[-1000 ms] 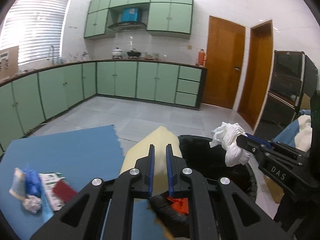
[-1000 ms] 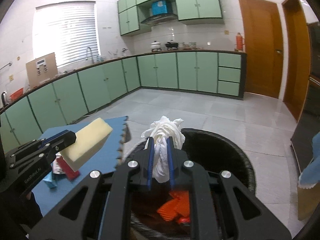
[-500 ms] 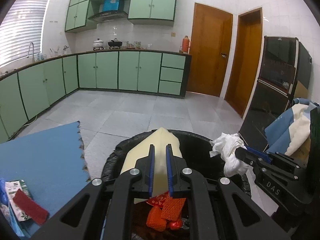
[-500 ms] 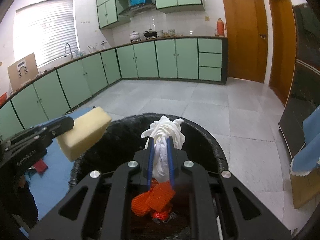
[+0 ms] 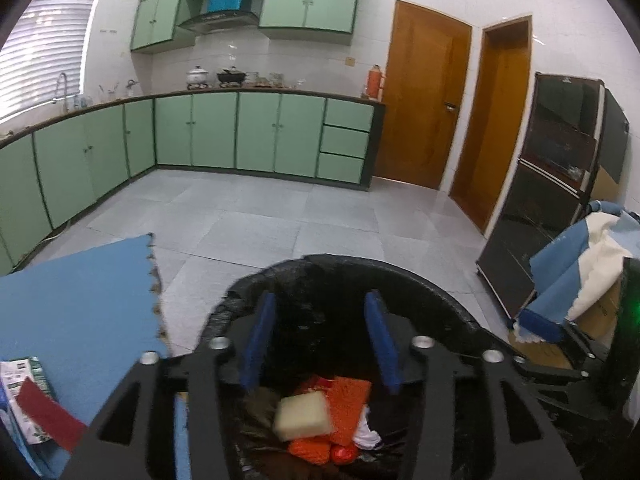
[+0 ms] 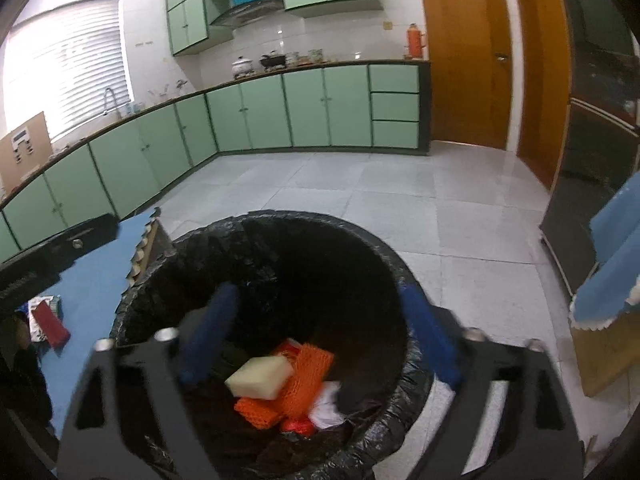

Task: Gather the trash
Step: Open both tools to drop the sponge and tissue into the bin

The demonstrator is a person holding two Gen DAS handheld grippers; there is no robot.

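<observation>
A bin lined with a black bag (image 5: 424, 280) (image 6: 392, 256) stands on the floor under both grippers. Inside it lie a pale yellow sponge (image 5: 304, 416) (image 6: 260, 376), orange mesh (image 5: 348, 400) (image 6: 308, 368) and a crumpled white tissue (image 5: 366, 434) (image 6: 326, 406). My left gripper (image 5: 320, 340) is open and empty over the bin. My right gripper (image 6: 316, 332) is open and empty over the bin. More trash, a red strip (image 5: 48, 412) (image 6: 50, 326) and printed wrappers (image 5: 16, 376), lies on the blue mat (image 5: 72, 304) at the left.
The blue mat (image 6: 100, 276) borders the bin on the left. A dark glass cabinet (image 5: 560, 184) and a box draped with blue and white cloth (image 5: 580, 268) stand at the right. Green kitchen cabinets (image 5: 240, 136) and two wooden doors (image 5: 424, 96) lie beyond the tiled floor.
Both grippers have opened. The sponge has dropped from the left and the white tissue from the right into the bin.
</observation>
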